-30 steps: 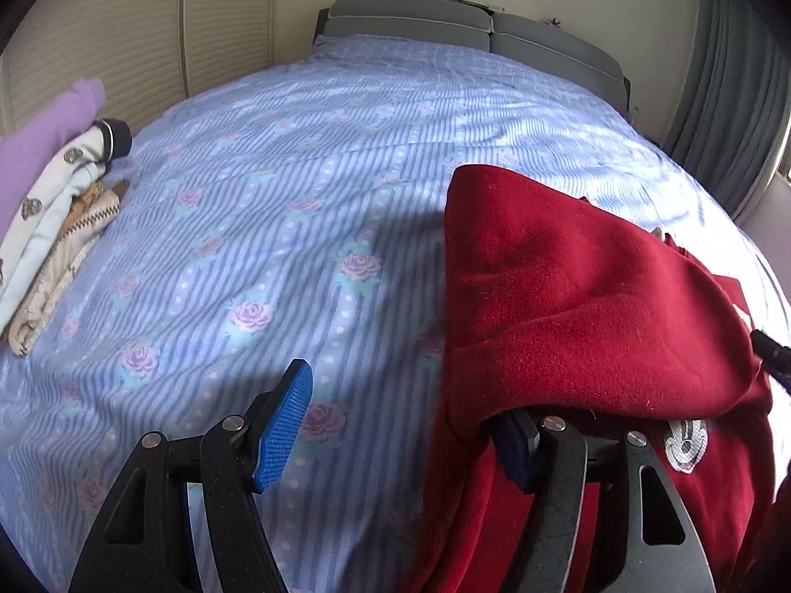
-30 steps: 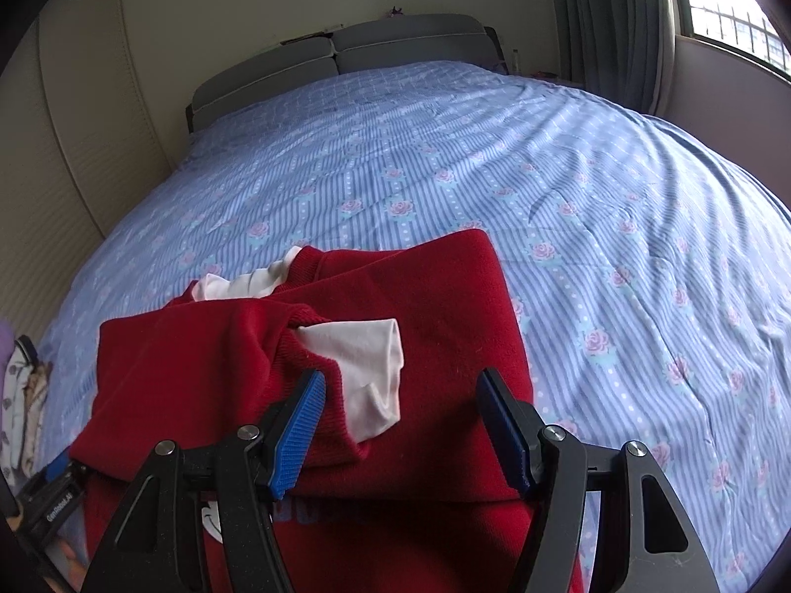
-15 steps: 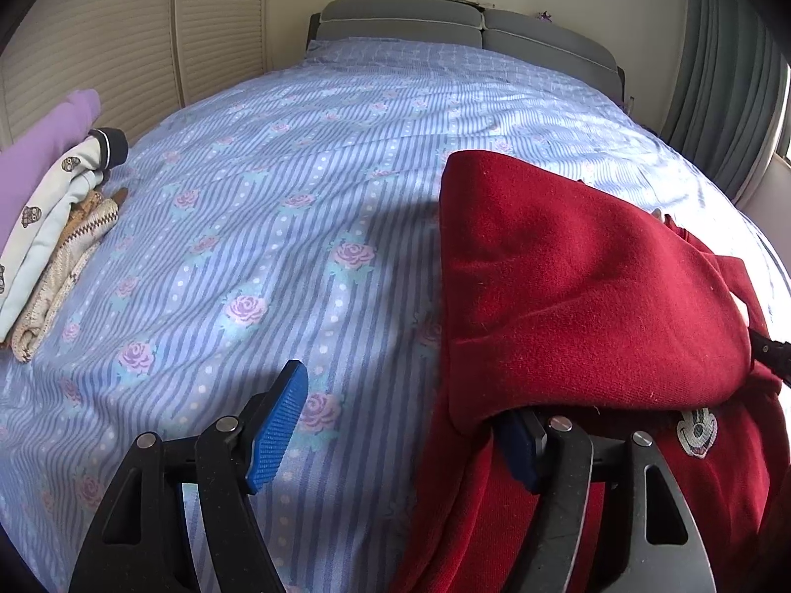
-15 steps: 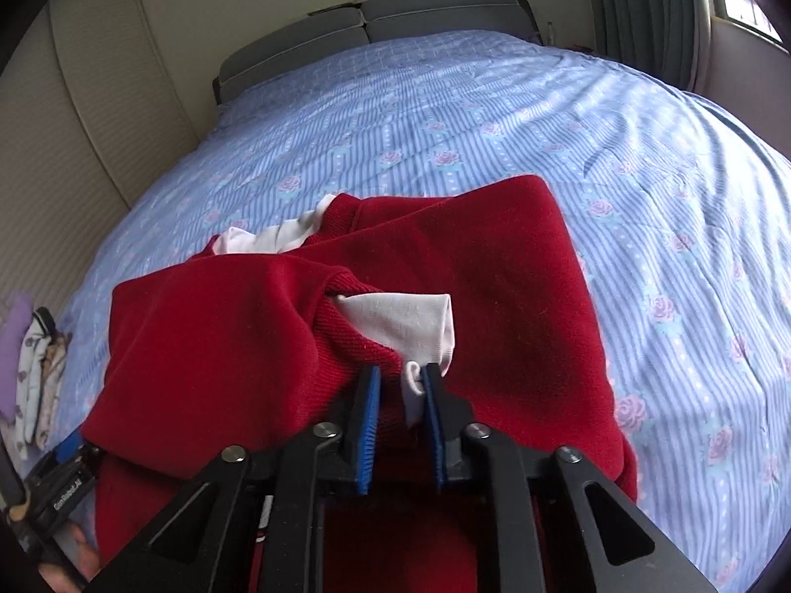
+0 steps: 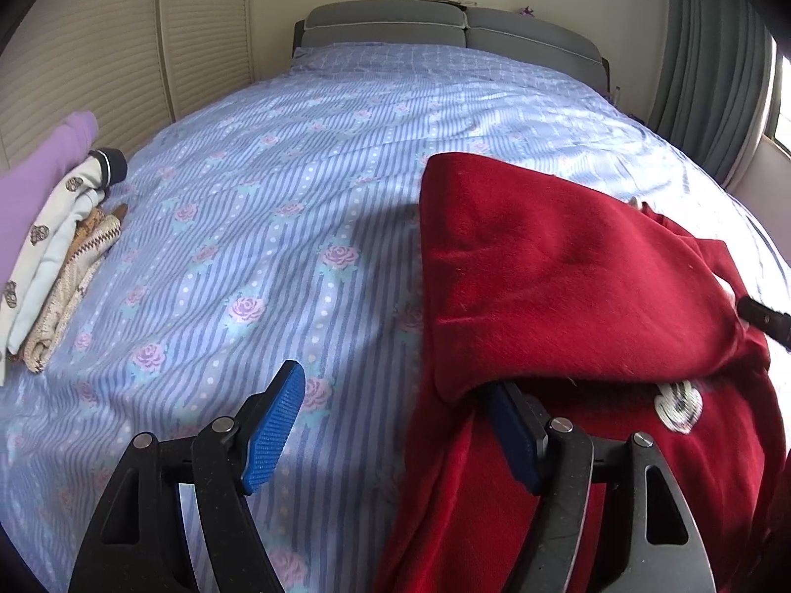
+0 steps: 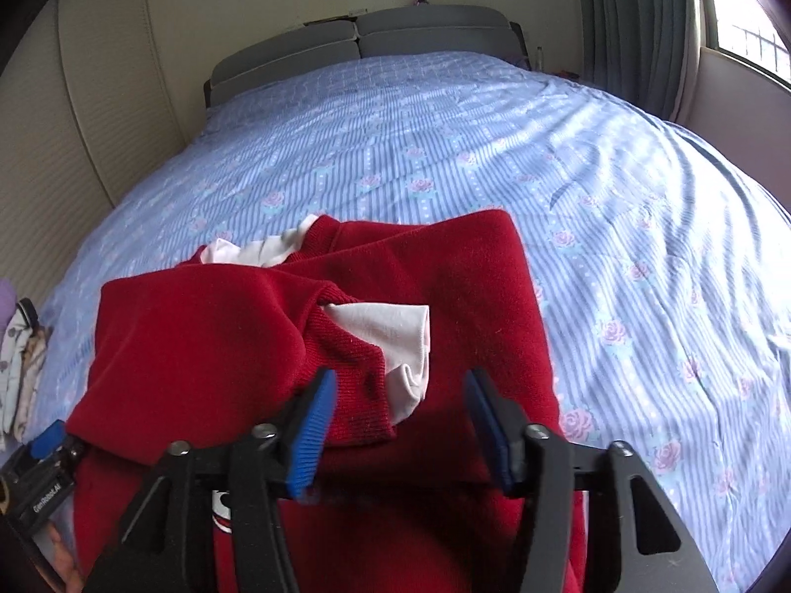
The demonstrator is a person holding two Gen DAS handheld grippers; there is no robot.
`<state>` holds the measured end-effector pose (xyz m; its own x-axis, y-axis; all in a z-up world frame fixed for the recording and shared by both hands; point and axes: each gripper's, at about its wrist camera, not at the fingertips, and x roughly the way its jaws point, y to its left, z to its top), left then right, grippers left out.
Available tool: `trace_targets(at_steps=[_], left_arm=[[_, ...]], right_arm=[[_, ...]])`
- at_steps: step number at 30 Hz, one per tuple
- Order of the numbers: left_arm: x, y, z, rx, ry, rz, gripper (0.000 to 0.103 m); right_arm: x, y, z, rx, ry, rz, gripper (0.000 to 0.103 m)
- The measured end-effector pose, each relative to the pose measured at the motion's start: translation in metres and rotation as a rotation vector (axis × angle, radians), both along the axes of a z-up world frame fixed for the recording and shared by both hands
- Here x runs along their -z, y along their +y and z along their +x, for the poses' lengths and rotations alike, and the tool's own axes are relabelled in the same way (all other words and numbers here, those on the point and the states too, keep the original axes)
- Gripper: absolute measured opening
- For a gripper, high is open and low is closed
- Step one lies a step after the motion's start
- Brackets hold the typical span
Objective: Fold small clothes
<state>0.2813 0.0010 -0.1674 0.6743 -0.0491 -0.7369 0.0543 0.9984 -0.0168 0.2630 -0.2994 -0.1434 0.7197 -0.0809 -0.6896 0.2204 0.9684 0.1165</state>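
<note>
A small red sweater [image 5: 568, 267] lies partly folded on the blue flowered bedspread [image 5: 277, 207], a white patch on its front. In the right wrist view the red sweater [image 6: 237, 326] has a sleeve folded across it, its white cuff [image 6: 390, 331] showing. My left gripper [image 5: 395, 425] is open at the sweater's left edge; its right finger sits under a fold, its left finger over bare bedspread. My right gripper [image 6: 400, 435] is open, its jaws astride the ribbed sleeve end, holding nothing. The left gripper's body shows in the right wrist view [image 6: 39, 474].
A stack of folded clothes [image 5: 54, 247], purple, white printed and beige knit, lies at the bed's left edge, and also shows in the right wrist view [image 6: 20, 356]. Grey headboard [image 5: 445, 29] at the far end. Curtains and window [image 6: 642, 24] on the right.
My right gripper closed on the white cuff half a second ago and has now opened, leaving the sleeve lying on the sweater. The left gripper stayed open, hardly moving.
</note>
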Motion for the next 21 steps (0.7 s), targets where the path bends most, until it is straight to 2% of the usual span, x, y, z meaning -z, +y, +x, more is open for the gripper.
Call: trace_targets(at_steps=[6,9,14,18,21], left_arm=[[-0.012,0.002,-0.049,0.037,-0.006,0.052,0.073],[-0.012,0.015,-0.088,-0.022,-0.027,0.032,0.073],[-0.005,0.023,-0.15,-0.024,-0.058,0.004,0.073],[0.0,0.027,-0.181,-0.017,-0.059,-0.036,0.073],[0.01,0.026,-0.191,-0.005,-0.03,-0.044,0.073]], right_arm=[[-0.019,0.01,-0.056,-0.019,-0.026,-0.102,0.061],[-0.021,0.011,-0.1,-0.016,-0.026,-0.13,0.063],[-0.015,0.003,-0.17,0.019,-0.02,-0.111,0.064],[-0.006,0.001,-0.207,0.03,-0.007,-0.114,0.064],[0.002,0.0,-0.225,0.034,0.012,-0.131,0.064]])
